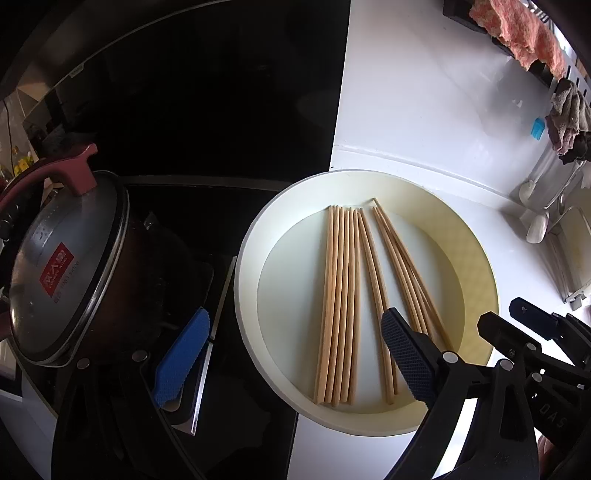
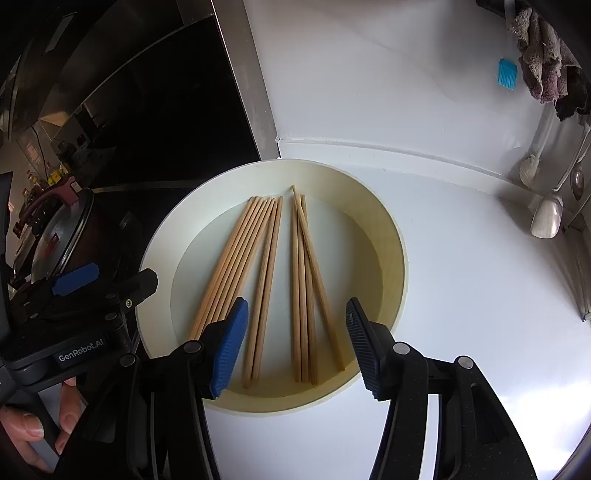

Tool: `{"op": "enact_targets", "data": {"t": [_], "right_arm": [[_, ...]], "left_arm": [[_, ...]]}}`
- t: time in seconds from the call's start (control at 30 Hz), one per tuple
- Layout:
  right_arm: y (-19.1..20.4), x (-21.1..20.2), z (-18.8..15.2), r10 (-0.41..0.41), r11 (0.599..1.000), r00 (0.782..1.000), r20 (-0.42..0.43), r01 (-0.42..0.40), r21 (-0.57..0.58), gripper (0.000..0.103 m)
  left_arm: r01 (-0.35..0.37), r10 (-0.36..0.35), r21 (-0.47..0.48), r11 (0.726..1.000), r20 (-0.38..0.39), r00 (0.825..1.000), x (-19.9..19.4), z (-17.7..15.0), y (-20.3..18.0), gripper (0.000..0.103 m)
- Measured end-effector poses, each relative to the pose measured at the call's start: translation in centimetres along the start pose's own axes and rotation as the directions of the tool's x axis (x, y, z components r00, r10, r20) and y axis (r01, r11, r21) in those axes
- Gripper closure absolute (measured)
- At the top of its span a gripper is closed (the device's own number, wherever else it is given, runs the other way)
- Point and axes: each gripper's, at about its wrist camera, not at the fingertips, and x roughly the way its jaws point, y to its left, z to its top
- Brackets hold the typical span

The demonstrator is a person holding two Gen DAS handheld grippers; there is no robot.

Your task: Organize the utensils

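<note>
Several wooden chopsticks lie in a round cream plate (image 1: 251, 258) (image 2: 159, 251): a tight left bundle (image 1: 340, 295) (image 2: 236, 258), a middle pair (image 1: 373, 288) (image 2: 266, 288) and a looser right bunch (image 1: 406, 269) (image 2: 306, 288). My right gripper (image 2: 295, 349) hovers open over the near ends of the middle pair and right bunch, its pads touching nothing. My left gripper (image 1: 295, 360) stands wide open, one finger outside the plate's left rim, the other over the chopsticks' near ends. Each gripper shows at the edge of the other's view.
A dark pot with a glass lid (image 1: 62, 266) sits on the black stove to the left of the plate. White counter surrounds the plate. Cloths (image 1: 524, 33), a blue brush (image 2: 506, 74) and spoons (image 2: 546, 218) hang at the right by a sink.
</note>
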Motion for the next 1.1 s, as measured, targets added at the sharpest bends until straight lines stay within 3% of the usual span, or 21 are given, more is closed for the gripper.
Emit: {"op": "enact_targets", "data": {"t": [1.1], "right_arm": [[0.18,0.24,0.14,-0.002,1.0,1.0,-0.005,0.002,0.0,0.05]], "left_arm": [[-0.014,0.014,0.0,1.0,0.021,1.0,-0.73,0.13,0.03,0.009]]}}
